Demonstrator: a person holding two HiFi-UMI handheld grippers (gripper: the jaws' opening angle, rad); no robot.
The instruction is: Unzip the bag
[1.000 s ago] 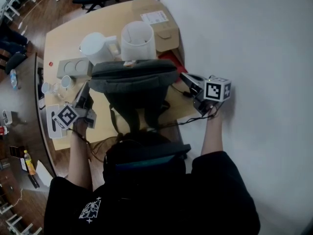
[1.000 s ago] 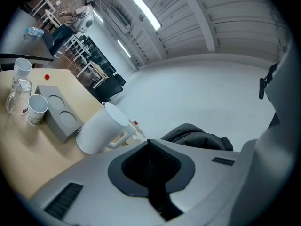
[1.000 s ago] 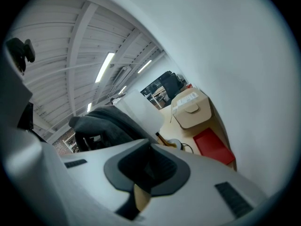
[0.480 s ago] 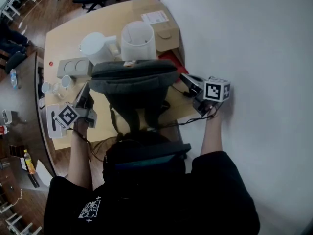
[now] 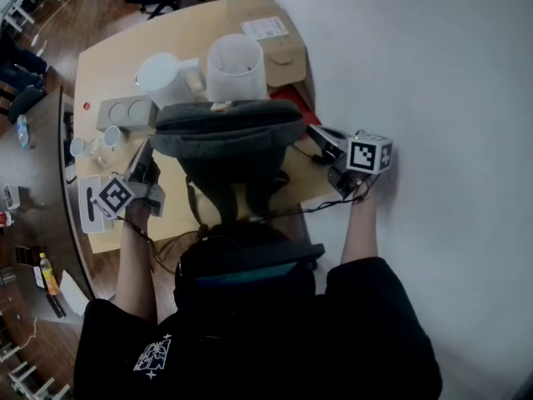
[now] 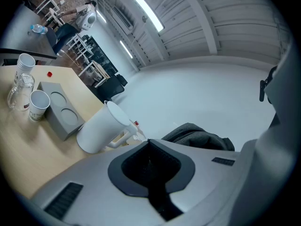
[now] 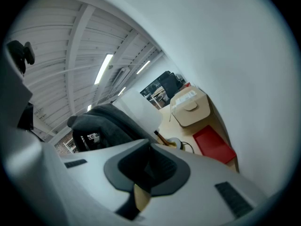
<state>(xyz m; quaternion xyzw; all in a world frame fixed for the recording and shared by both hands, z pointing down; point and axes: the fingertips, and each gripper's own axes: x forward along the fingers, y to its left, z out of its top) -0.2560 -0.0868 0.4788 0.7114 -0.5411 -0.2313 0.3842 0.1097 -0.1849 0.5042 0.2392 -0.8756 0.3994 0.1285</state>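
A dark grey backpack (image 5: 229, 136) stands upright on the wooden table (image 5: 179, 27), its straps hanging toward the person. My left gripper (image 5: 144, 153) is left of the bag, apart from it, jaws shut on nothing. In the left gripper view the shut jaws (image 6: 148, 143) point past the backpack's top (image 6: 197, 135). My right gripper (image 5: 319, 136) sits by the bag's right side near the table edge, shut and empty. In the right gripper view its jaws (image 7: 148, 149) meet in front of the backpack (image 7: 101, 124). No zipper pull is visible.
Behind the bag stand a white jug (image 5: 162, 77), a white cylindrical container (image 5: 235, 67) and a cardboard box (image 5: 279, 52). A grey block with two round recesses (image 5: 125, 115) and cups (image 5: 112, 140) lie left. A red flat item (image 7: 214, 145) lies by the wall (image 5: 433, 98).
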